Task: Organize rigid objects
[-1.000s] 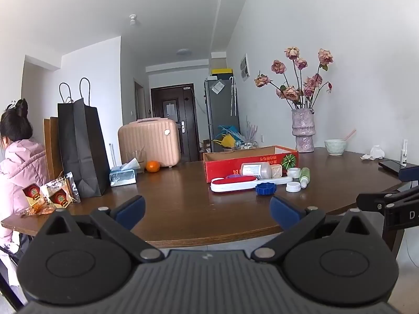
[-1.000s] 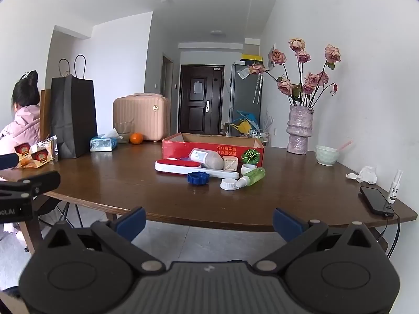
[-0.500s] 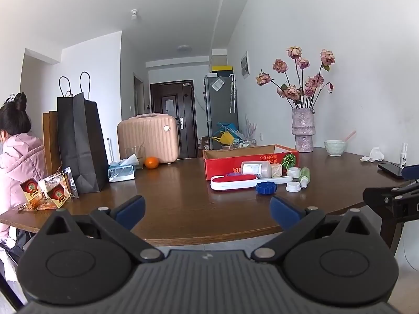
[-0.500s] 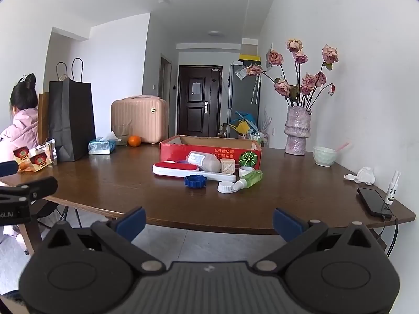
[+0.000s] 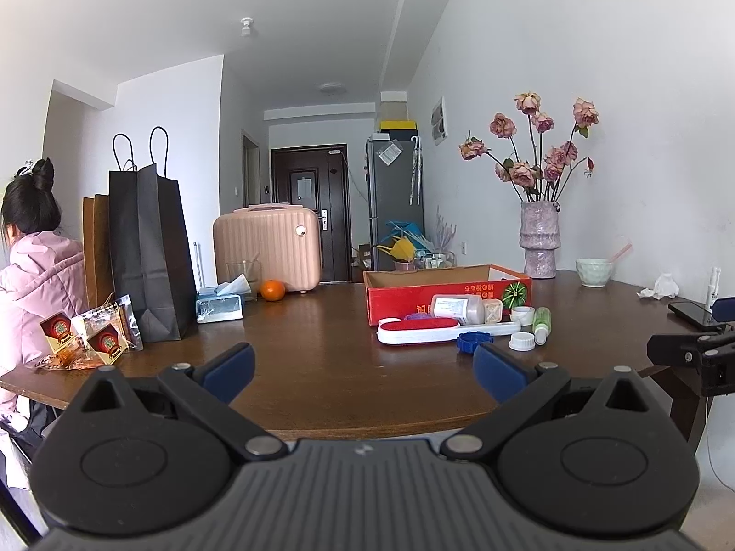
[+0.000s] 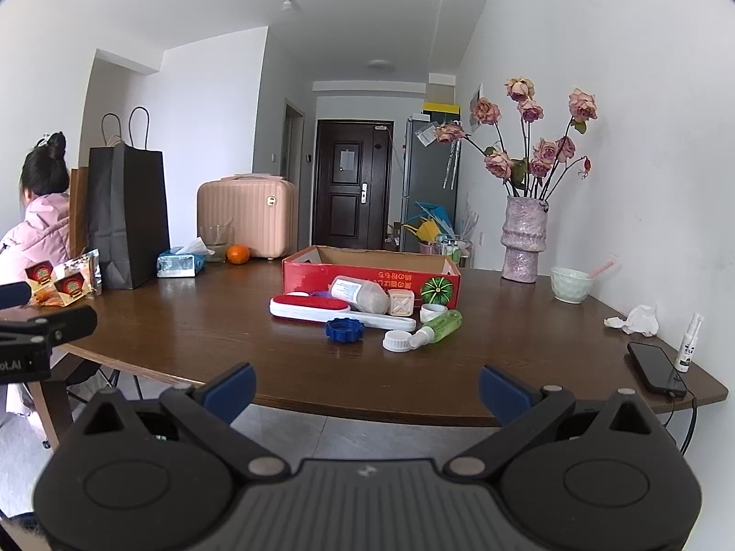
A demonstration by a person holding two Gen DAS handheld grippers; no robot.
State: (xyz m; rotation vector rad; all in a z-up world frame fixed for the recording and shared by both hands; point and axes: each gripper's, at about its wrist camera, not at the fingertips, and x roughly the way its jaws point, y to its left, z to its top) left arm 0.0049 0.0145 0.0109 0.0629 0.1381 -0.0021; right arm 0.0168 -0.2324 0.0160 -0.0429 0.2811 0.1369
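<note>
A red cardboard box (image 6: pixel 367 273) (image 5: pixel 441 296) stands open on the brown table (image 6: pixel 229 344). In front of it lie a red-and-white lint brush (image 6: pixel 317 308), a clear jar on its side (image 6: pixel 360 295), a blue lid (image 6: pixel 344 330), a square beige container (image 6: pixel 400 306), a small white jar (image 6: pixel 432 311), a green bottle (image 6: pixel 438 327) and a white cap (image 6: pixel 398 340). My left gripper (image 5: pixel 363 369) and right gripper (image 6: pixel 365 388) are both open and empty, held before the table's near edge, well short of the objects.
A vase of pink flowers (image 6: pixel 523 243), a green bowl (image 6: pixel 572 283), a tissue (image 6: pixel 636 320), a phone (image 6: pixel 657 367) and a spray bottle (image 6: pixel 688 342) sit at the right. A black bag (image 6: pixel 126 216), tissue box (image 6: pixel 181 264), orange (image 6: pixel 238 254), suitcase (image 6: pixel 245 216) and a seated person (image 6: pixel 41 216) are at the left.
Both grippers have drifted slightly, the views shifting a little; the table objects have not moved. Both grippers stay open.
</note>
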